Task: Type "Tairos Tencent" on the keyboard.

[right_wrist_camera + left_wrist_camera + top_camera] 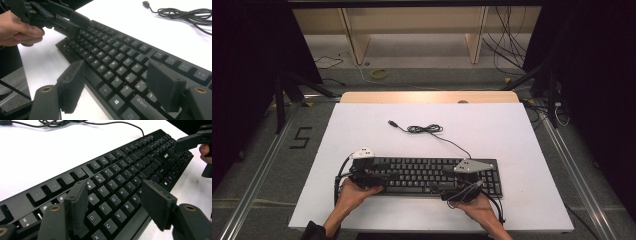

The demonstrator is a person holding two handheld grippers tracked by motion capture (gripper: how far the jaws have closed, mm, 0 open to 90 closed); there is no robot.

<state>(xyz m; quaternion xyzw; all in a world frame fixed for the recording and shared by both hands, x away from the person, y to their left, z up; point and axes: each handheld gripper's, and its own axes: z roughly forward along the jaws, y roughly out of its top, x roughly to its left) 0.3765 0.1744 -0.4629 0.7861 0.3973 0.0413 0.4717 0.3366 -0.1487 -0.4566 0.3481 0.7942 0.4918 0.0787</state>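
A black keyboard [427, 175] is seen lying flat on the white table [492, 135], near the person's edge & roughly centred, long side running left-right. Its cable [427, 129] is led off from the rear edge, bundled in a loose coil on the bare table behind, w/ the plug end lying further left of the coil. The left gripper [384, 172] is held over the keyboard's left end by the person's left hand [354, 192]; in the left gripper view its jaws are seen spread apart over the letter keys, w/ nothing clamped btwn them, one jaw above the R/F area, the other beyond the front edge near the N/M keys. Whether the jaw tips are touching the keys can't be told. The right gripper [451, 172], topped by a grey plate, is held over the right half of the keyboard by the right hand [479, 205]; in the right gripper view its jaws are likewise wide apart & empty, one jaw off the front edge over the table, the other above the keys near the Shift row. In that view the left gripper [75, 23] is seen farther off, over the far end of the keys. Floor, rails & loose wires are visible beyond the table
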